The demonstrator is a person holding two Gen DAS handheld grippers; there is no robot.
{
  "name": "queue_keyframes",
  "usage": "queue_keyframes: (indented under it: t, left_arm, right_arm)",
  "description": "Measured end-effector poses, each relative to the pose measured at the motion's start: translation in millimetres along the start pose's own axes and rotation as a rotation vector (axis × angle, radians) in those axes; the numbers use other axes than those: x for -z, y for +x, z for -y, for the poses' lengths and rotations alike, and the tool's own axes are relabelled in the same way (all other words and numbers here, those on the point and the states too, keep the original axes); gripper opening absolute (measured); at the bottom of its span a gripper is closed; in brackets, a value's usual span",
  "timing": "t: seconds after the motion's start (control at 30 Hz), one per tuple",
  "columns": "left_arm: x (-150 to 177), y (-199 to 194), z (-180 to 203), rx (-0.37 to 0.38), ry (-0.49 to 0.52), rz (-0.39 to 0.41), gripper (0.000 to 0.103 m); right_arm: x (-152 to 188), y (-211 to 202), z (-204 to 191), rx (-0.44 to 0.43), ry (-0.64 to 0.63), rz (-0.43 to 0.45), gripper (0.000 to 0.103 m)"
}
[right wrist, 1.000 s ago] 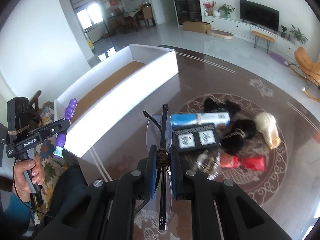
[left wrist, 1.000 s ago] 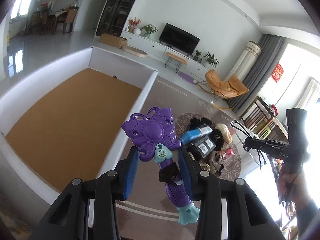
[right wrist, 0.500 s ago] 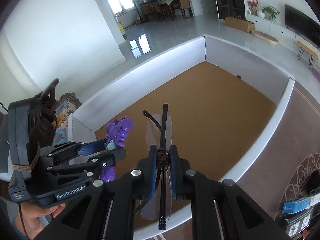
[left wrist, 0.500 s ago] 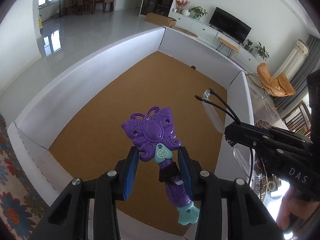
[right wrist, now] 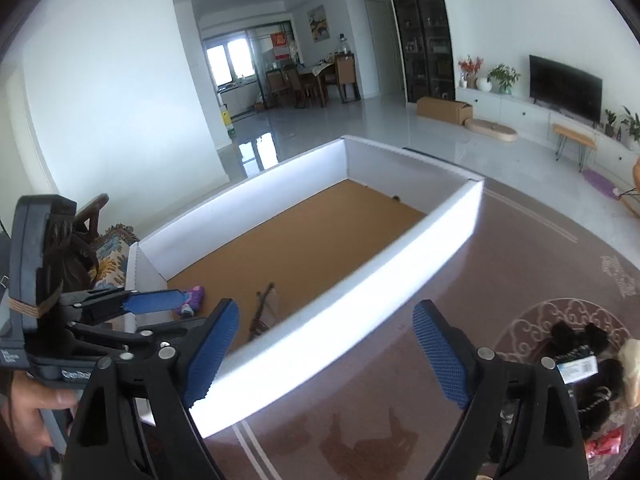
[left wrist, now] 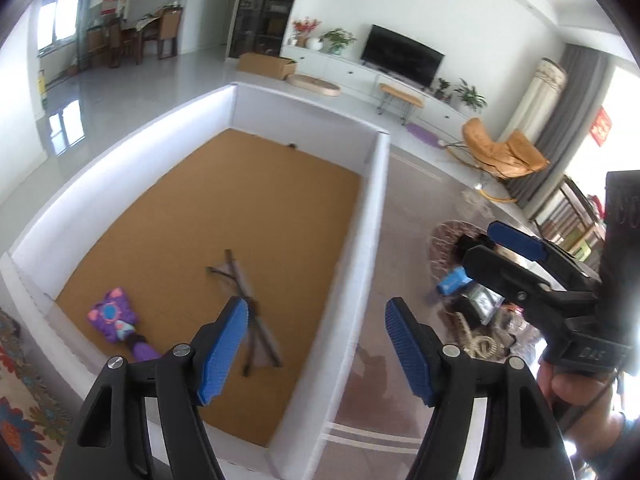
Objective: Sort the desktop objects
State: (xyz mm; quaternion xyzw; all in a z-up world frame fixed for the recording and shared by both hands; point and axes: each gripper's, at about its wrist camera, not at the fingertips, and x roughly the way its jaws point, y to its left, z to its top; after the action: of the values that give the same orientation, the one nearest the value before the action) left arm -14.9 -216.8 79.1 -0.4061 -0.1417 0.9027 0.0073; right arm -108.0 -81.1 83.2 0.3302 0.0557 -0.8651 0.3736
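Observation:
A large white-walled box (left wrist: 378,216) with a brown cardboard floor stands on the table. A purple butterfly toy (left wrist: 114,318) lies on its floor near the close corner; it also shows in the right wrist view (right wrist: 192,300). A pair of clear glasses (left wrist: 248,308) lies beside it, also in the right wrist view (right wrist: 262,312). My left gripper (left wrist: 316,344) is open and empty above the box's near right wall. My right gripper (right wrist: 326,354) is open and empty over the same wall; it also shows in the left wrist view (left wrist: 516,240).
A pile of loose objects (left wrist: 476,300) lies on the round patterned mat to the right of the box: a blue pack, a dark packet, black furry items (right wrist: 580,336), a red wrapper (right wrist: 604,442). The brown glossy tabletop (right wrist: 380,412) runs between box and pile.
Both grippers have opened. The purple toy and the glasses have dropped from them onto the box floor. Both grippers have pulled back towards the box's near right wall.

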Motion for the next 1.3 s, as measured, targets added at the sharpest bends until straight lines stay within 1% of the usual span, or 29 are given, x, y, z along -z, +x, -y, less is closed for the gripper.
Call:
queue_keyframes:
  t: [0.07, 0.13, 0.2, 0.27, 0.33, 0.4, 0.43, 0.5, 0.57, 0.63, 0.7, 0.77, 0.8, 0.83, 0.87, 0.97, 1.03, 1.1, 1.3]
  left_arm:
    - [14.3, -0.2, 41.9, 0.091, 0.074, -0.009, 0.091]
    - [29.3, 10.5, 78.6, 0.143, 0.142, -0.033, 0.094]
    - [46.0, 34.5, 103.1, 0.160, 0.180, -0.080, 0.094]
    - [59.4, 67.7, 115.6, 0.145, 0.191, -0.136, 0.094]
    - [70.7, 95.2, 117.5, 0.124, 0.173, -0.178, 0.094]
    - [76.9, 114.0, 116.4, 0.097, 0.147, -0.192, 0.094]
    - [82.0, 116.4, 119.8, 0.079, 0.142, -0.189, 0.094]
    - [79.6, 128.9, 119.5, 0.042, 0.147, -0.182, 0.094]
    - [80.4, 138.4, 117.4, 0.017, 0.161, -0.166, 0.095]
    - [79.7, 145.3, 121.1, -0.012, 0.198, -0.149, 0.096]
    - [78.3, 154.8, 127.9, -0.048, 0.243, -0.147, 0.102]
    - [76.4, 163.7, 134.5, -0.075, 0.276, -0.132, 0.103]
    - [75.2, 169.1, 138.8, -0.104, 0.296, -0.129, 0.103]
    - [72.0, 170.0, 142.8, -0.096, 0.307, -0.122, 0.103]
    - [68.4, 175.0, 146.7, -0.099, 0.312, -0.122, 0.103]
    - [60.4, 186.1, 155.2, -0.098, 0.308, -0.111, 0.103]
    - [58.1, 188.3, 156.1, -0.098, 0.307, -0.111, 0.103]
    - [58.2, 186.0, 153.7, -0.096, 0.307, -0.110, 0.103]
    - [57.5, 185.6, 153.0, -0.096, 0.307, -0.110, 0.103]
  right_arm:
    - [30.4, -38.5, 33.1, 0.091, 0.011, 0.040, 0.093]
    - [64.7, -70.7, 69.0, 0.194, 0.048, 0.046, 0.094]
    - [104.5, -94.9, 104.2, 0.285, 0.106, 0.014, 0.094]
    - [144.8, -114.6, 135.2, 0.364, 0.149, -0.042, 0.094]
    - [179.2, -127.2, 162.0, 0.449, 0.171, -0.113, 0.094]
    - [202.7, -138.0, 182.3, 0.488, 0.185, -0.152, 0.094]
    - [215.3, -143.2, 186.1, 0.505, 0.187, -0.166, 0.094]
    - [234.9, -151.9, 189.7, 0.520, 0.184, -0.186, 0.094]
    - [243.3, -149.1, 189.4, 0.530, 0.177, -0.207, 0.094]
    - [247.0, -143.7, 185.6, 0.538, 0.170, -0.224, 0.094]
    - [249.3, -138.7, 183.1, 0.542, 0.165, -0.237, 0.094]
    - [247.6, -136.6, 181.4, 0.556, 0.161, -0.237, 0.097]
    - [247.2, -136.0, 181.9, 0.566, 0.162, -0.238, 0.101]
    - [247.3, -135.1, 183.9, 0.578, 0.169, -0.246, 0.103]
    - [247.8, -135.7, 187.0, 0.568, 0.189, -0.248, 0.103]
    - [252.2, -137.9, 203.5, 0.488, 0.289, -0.255, 0.103]
    - [253.7, -141.4, 207.8, 0.515, 0.321, -0.248, 0.103]
    - [253.8, -141.7, 205.8, 0.526, 0.319, -0.249, 0.103]
    - [253.7, -141.4, 205.0, 0.524, 0.323, -0.247, 0.103]
